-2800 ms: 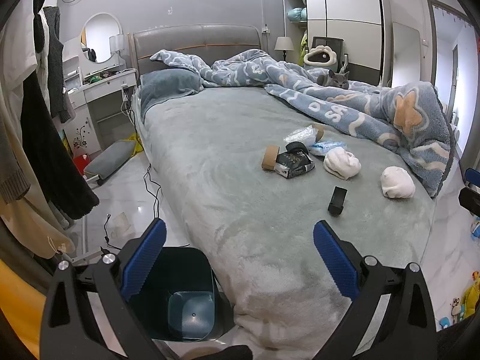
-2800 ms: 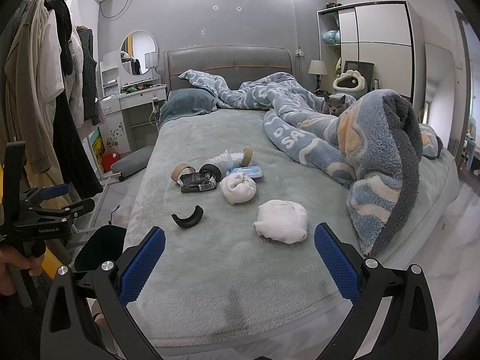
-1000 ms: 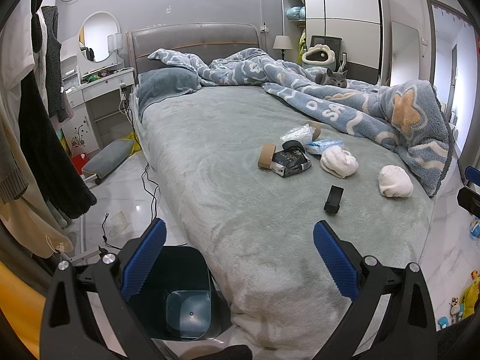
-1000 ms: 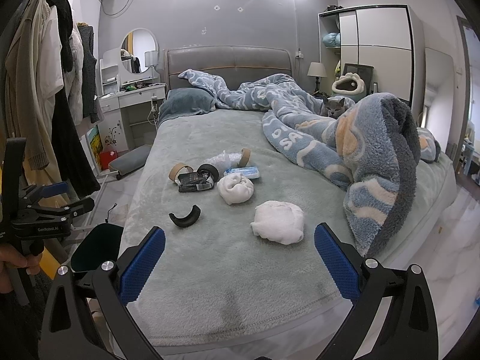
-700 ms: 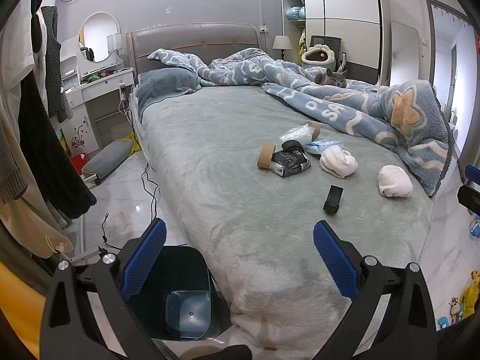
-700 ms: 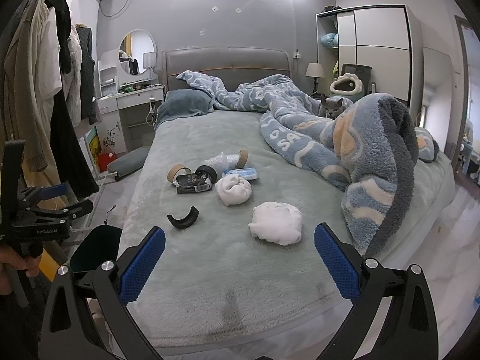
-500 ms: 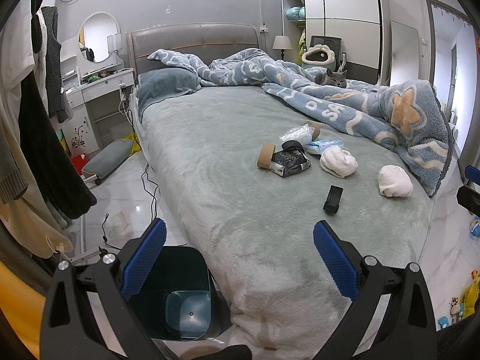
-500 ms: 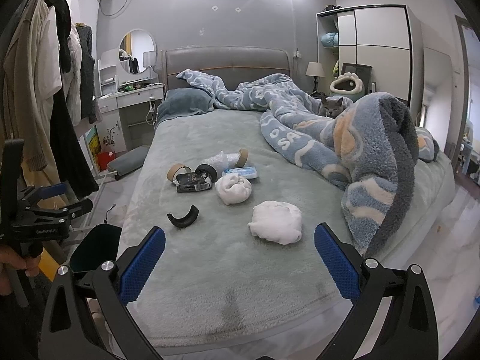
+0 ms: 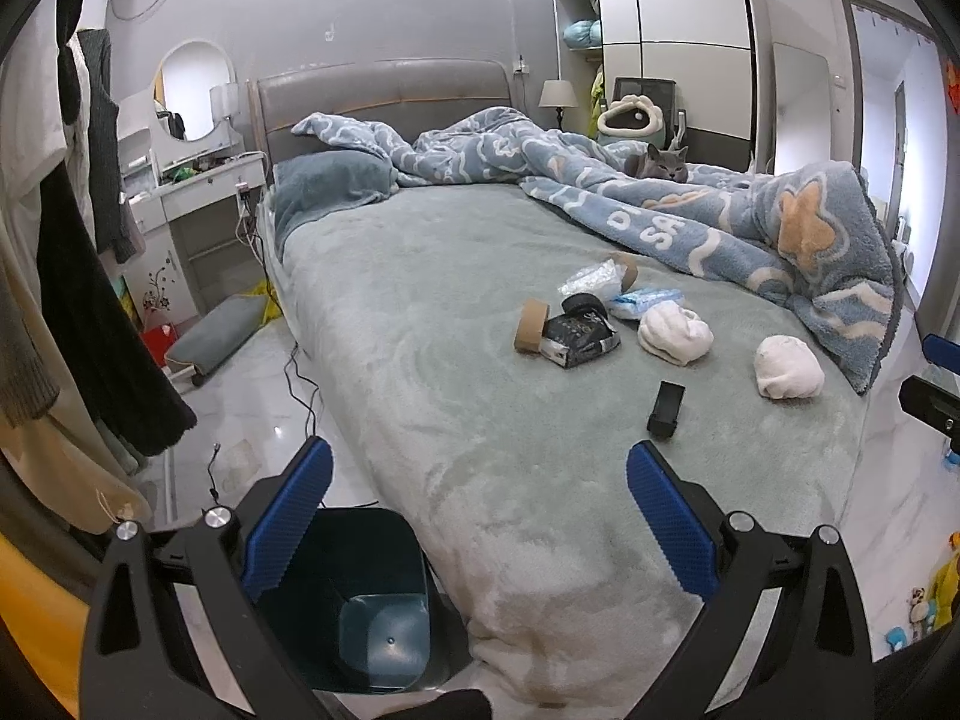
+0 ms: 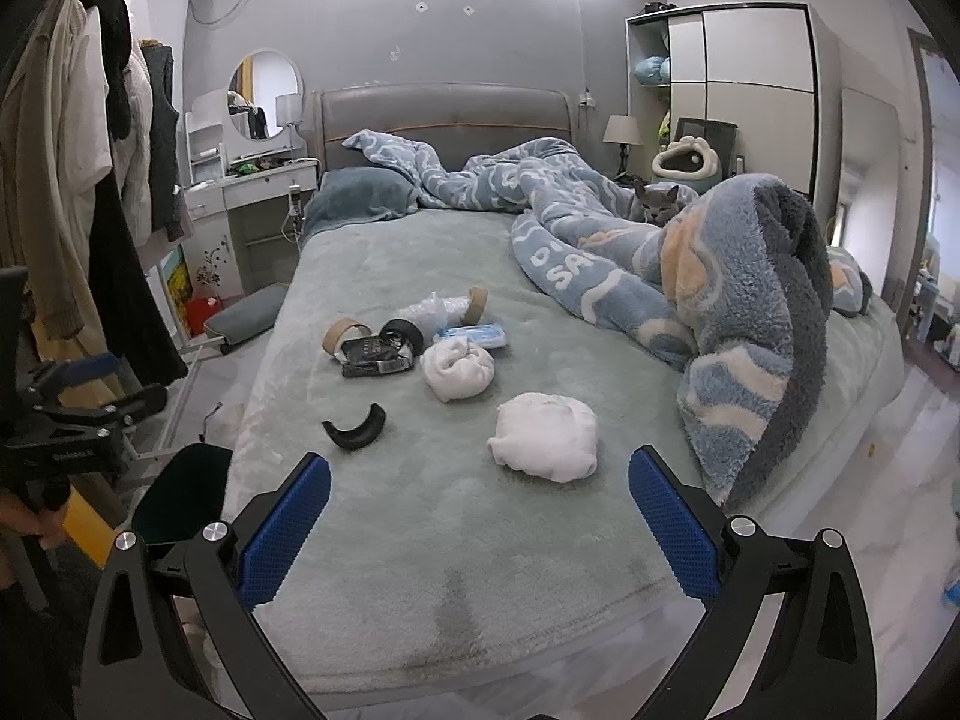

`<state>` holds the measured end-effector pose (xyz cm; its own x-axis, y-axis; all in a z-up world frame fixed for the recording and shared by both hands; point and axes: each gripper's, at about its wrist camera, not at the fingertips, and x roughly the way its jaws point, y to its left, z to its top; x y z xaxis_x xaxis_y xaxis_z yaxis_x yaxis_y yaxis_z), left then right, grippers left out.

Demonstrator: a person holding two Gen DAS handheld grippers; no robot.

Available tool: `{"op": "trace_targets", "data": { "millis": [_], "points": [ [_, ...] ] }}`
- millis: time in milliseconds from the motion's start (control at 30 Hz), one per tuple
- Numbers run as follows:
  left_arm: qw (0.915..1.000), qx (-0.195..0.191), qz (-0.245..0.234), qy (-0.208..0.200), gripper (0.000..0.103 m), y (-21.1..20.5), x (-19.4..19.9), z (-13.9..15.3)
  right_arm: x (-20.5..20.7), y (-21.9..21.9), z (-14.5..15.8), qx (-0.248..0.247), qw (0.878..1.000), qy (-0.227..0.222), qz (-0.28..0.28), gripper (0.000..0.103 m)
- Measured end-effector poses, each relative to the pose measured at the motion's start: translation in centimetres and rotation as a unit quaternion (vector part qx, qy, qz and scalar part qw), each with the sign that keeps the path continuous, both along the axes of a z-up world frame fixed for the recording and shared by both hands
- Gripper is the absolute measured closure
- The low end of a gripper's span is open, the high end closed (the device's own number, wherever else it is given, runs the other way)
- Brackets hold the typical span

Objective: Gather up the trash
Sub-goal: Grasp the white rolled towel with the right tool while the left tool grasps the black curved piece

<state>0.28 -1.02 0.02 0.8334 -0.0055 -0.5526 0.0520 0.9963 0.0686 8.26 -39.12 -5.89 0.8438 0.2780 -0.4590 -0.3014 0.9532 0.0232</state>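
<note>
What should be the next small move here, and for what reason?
Probably move the right hand-held gripper forward and down over the white wad. Both grippers are open and empty, and this wad lies nearest on the bed, almost straight ahead between its fingers. The bin stands open beside the bed, below the left hand-held gripper.

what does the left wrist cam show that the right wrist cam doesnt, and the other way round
Only the left wrist view looks down into the open teal trash bin, which holds nothing, and shows the right gripper at its edge. Only the right wrist view shows the left gripper held in a hand, and the black scrap as a curved arc. Both show the bed, two white wads, the cardboard tape roll and the grey cat.
</note>
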Motion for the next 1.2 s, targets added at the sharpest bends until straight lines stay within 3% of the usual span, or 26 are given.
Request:
{"op": "trace_targets", "data": {
  "millis": [100, 367, 700, 1200],
  "points": [
    [0.9998, -0.016, -0.014, 0.004, 0.003, 0.3, 0.5, 0.2, 0.9, 0.0, -0.5, 0.002, 1.0, 0.004, -0.006, 0.003],
    [0.9975, -0.01, -0.068, -0.014, 0.003, 0.2, 1.9, 0.3, 4.4, 0.5, -2.3, -0.014, 1.0, 0.026, -0.009, 0.003],
    [0.9835, -0.006, -0.181, -0.004, 0.004, -2.7, 3.9, -1.5, 7.6, 0.9, -3.4, -0.028, 0.998, 0.051, -0.019, 0.003],
    [0.9664, -0.005, -0.254, 0.035, 0.006, -6.6, 7.7, -4.4, 12.1, 0.6, -5.5, -0.045, 0.994, 0.09, -0.03, 0.004]
  ]
}}
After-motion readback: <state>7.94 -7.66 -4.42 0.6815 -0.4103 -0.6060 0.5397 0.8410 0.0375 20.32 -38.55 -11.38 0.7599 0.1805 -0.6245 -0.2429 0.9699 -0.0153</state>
